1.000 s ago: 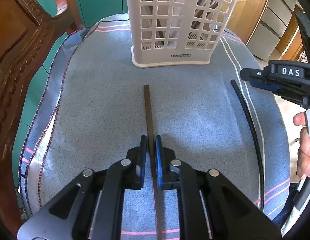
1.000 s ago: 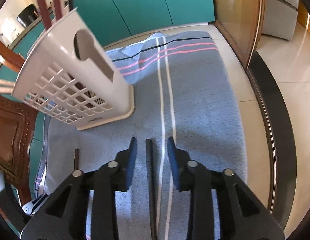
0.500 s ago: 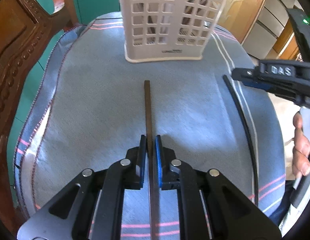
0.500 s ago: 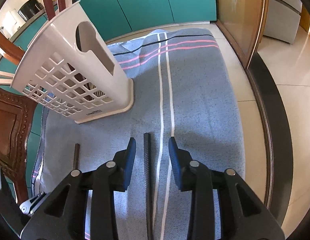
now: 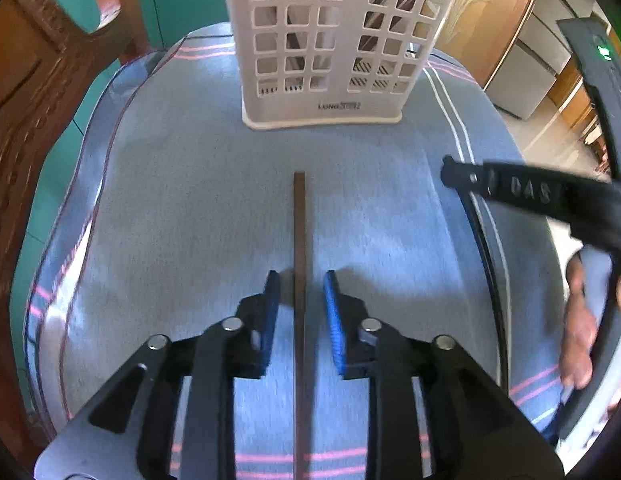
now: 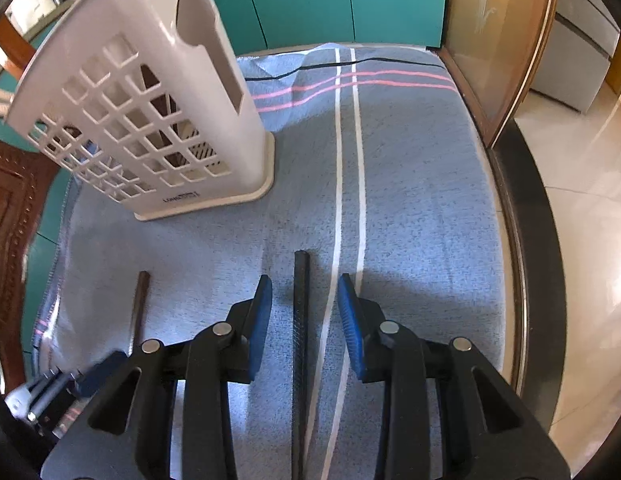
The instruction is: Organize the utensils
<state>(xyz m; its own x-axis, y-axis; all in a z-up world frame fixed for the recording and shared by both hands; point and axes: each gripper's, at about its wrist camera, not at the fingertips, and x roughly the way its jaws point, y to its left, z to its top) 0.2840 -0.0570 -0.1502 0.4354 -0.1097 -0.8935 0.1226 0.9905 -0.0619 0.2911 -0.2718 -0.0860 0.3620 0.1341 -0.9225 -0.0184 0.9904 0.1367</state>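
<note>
On the cloth-covered worktop, our left gripper opens its fingers off the brown chopstick; our right gripper straddles the black chopstick, fingers apart. Next, probably: close, lift toward the basket.

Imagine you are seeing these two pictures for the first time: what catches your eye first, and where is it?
The tall white lattice utensil holder stands at the far end of the blue striped cloth. Nearer, a brown chopstick lies between the opening jaws of the left gripper, untouched by the pads. In the right wrist view, a black chopstick lies between the open right gripper.
</note>
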